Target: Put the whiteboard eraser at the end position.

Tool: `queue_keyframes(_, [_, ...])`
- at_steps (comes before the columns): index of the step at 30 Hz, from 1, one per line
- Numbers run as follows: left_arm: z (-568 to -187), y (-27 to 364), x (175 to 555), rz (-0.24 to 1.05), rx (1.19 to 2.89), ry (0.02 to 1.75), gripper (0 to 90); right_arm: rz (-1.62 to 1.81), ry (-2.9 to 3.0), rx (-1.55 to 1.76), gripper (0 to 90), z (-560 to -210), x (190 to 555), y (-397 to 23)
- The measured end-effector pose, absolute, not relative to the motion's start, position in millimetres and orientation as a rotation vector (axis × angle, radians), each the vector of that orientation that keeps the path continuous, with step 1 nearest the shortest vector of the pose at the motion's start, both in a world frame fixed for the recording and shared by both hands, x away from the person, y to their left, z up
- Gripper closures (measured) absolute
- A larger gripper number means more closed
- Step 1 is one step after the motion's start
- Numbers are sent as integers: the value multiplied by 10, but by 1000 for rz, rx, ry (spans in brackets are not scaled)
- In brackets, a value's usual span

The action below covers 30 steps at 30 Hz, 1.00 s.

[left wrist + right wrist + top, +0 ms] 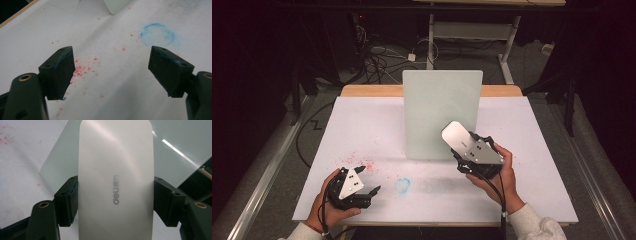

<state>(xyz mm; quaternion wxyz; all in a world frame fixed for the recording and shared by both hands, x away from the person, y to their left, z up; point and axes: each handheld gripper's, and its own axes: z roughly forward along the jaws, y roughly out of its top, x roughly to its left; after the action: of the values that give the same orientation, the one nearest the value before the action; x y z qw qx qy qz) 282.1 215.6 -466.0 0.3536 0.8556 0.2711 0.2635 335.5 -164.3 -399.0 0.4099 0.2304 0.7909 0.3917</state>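
Two grippers (pixel 374 190) (pixel 460 162), one white eraser (pixel 115 180), one glass board (pixel 442 100).

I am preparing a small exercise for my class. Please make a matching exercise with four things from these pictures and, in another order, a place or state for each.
Things:
1. white eraser
2. glass board
3. blue ring mark
4. left claw

Places or states:
a. stands upright at the middle of the table
b. open, with nothing between its jaws
c. clamped in the right claw
d. drawn on the white table sheet, near red specks

Pairs: 1-c, 2-a, 3-d, 4-b
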Motion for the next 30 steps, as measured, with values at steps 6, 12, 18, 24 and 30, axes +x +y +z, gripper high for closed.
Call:
queue_keyframes(6, [-4650, 2131, 2824, 696, 2220, 689, 206, 1000, 2108, 539, 313, -4076, 3299, -1687])
queue_keyframes(12, [-4655, 2112, 2822, 695, 2228, 681, 206, 990, 2255, 468, 312, -4157, 3224, -1706])
queue_keyframes(18, [-4660, 2099, 2821, 696, 2231, 679, 206, 939, 2394, 383, 312, -4213, 3167, -1694])
queue_keyframes(24, [-4664, 2090, 2818, 695, 2235, 678, 206, 885, 2505, 327, 312, -4278, 3152, -1675])
queue_keyframes(30, [-4667, 2083, 2815, 692, 2239, 676, 206, 820, 2600, 264, 312, -4322, 3127, -1603])
